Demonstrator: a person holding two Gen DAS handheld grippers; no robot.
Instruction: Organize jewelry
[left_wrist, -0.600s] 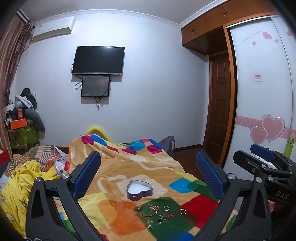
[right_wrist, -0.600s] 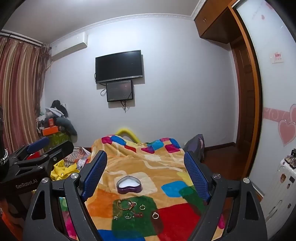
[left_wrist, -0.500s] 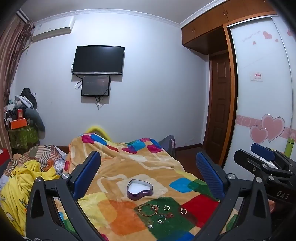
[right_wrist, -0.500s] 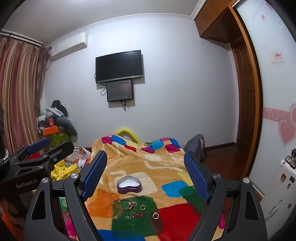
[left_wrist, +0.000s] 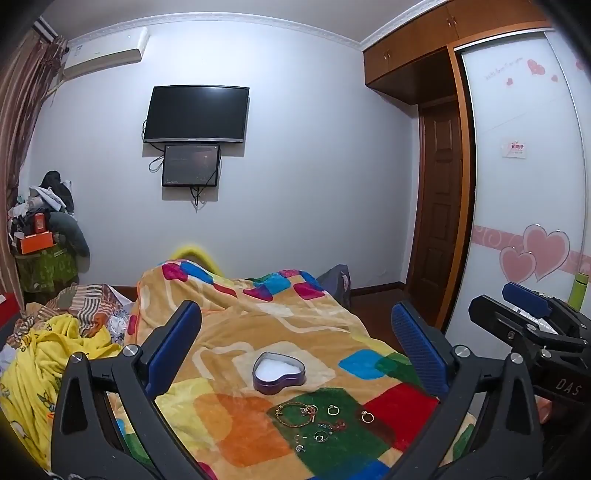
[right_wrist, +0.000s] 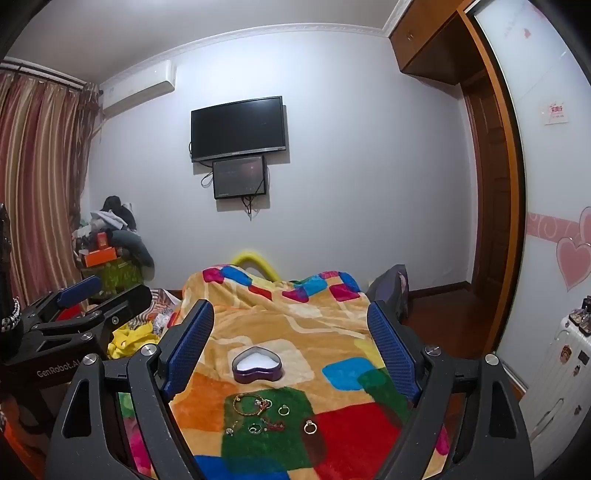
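Note:
An open purple heart-shaped box (left_wrist: 279, 372) with a white lining sits on a colourful blanket; it also shows in the right wrist view (right_wrist: 257, 364). In front of it, on a green patch, lie a gold bracelet (left_wrist: 295, 409) (right_wrist: 248, 404) and several rings, one (left_wrist: 367, 417) (right_wrist: 310, 427) off to the right. My left gripper (left_wrist: 295, 343) is open and empty, held above and short of the jewelry. My right gripper (right_wrist: 290, 332) is open and empty, likewise held back from it. Each gripper shows at the edge of the other's view.
The blanket (left_wrist: 236, 332) covers a bed running toward the far wall. Crumpled yellow bedding (left_wrist: 48, 354) lies at the left. A wardrobe with heart decals (left_wrist: 532, 221) and a wooden door stand at the right. A white suitcase (right_wrist: 554, 376) stands at the far right.

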